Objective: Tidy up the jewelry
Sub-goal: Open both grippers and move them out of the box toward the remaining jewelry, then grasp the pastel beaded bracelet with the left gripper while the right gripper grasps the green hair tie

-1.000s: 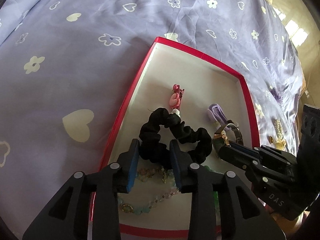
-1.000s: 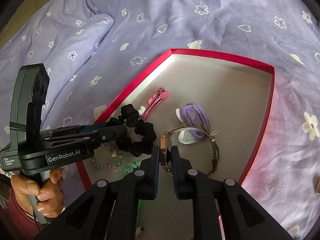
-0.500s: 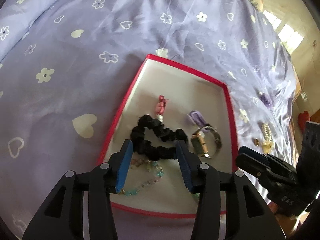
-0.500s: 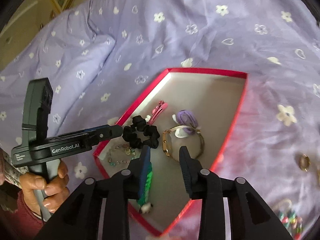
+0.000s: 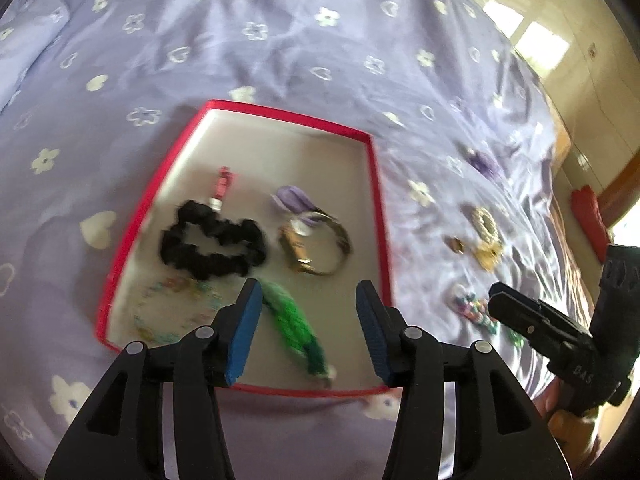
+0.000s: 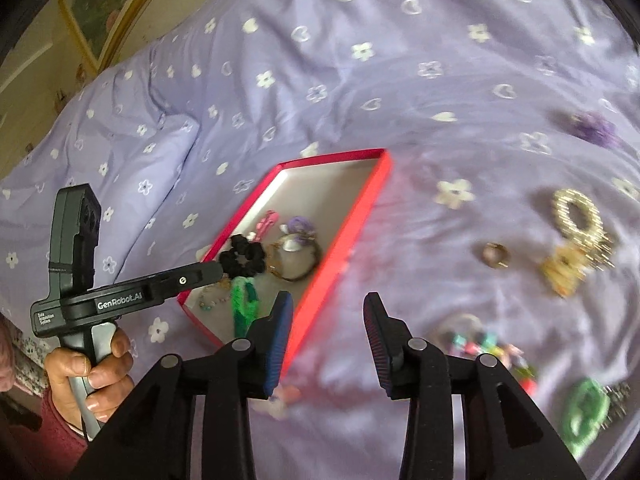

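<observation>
On the bed (image 5: 280, 52): red-rimmed tray (image 5: 374, 200) lay flat on the purple sheet.
Tray contents: black scrunchie (image 5: 212, 244), gold watch (image 5: 316, 248), green hair tie (image 5: 294, 320), bead bracelet (image 5: 176, 312).
Tray's far half: bare floor up to the far rim.
Loose pieces: gold jewelry (image 6: 576, 236) and a ring (image 6: 495, 255) lay right of the tray.
Left hand-held gripper (image 5: 308, 332): jaws apart, empty, above the near rim.
Right hand-held gripper (image 6: 326, 340): jaws apart, empty, over bare sheet beside the tray's right edge.

you are working in a home bedroom: a lilac bedspread (image 6: 360, 80) printed with white flowers and hearts is covering the whole surface. a framed picture (image 6: 100, 4) is hanging on the cream wall, and daylight is coming through a window (image 5: 532, 40).
</observation>
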`<state>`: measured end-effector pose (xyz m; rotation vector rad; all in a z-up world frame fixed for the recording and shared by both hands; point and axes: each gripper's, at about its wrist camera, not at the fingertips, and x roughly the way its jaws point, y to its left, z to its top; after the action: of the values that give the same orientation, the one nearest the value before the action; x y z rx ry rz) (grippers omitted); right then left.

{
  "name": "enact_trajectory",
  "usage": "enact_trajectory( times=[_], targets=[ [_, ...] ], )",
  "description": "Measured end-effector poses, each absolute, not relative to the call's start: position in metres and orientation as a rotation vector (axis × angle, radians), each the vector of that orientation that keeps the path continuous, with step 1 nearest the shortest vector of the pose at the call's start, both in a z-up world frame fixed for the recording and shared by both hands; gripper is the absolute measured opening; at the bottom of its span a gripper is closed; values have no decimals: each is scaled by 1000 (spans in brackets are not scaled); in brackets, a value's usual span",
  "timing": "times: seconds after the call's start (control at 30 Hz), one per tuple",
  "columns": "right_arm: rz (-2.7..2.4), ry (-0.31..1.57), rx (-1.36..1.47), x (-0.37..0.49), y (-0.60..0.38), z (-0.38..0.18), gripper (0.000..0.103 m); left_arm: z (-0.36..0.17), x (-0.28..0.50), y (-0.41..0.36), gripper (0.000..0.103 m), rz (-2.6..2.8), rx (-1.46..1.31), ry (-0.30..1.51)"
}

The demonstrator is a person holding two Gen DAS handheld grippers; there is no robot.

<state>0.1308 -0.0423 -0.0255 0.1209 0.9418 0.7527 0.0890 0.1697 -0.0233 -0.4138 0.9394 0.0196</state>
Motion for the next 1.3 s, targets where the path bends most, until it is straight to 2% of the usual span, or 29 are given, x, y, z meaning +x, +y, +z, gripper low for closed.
enact_trajectory(
  times=[0.73,1.3],
  targets=[
    [460,929,243,101,-201,-45,42,-29,97,38,48,-187,-249,1023],
    [436,976,283,117,-217,-76,42,-37,122,-33,48,-347,-104,1008]
  ],
)
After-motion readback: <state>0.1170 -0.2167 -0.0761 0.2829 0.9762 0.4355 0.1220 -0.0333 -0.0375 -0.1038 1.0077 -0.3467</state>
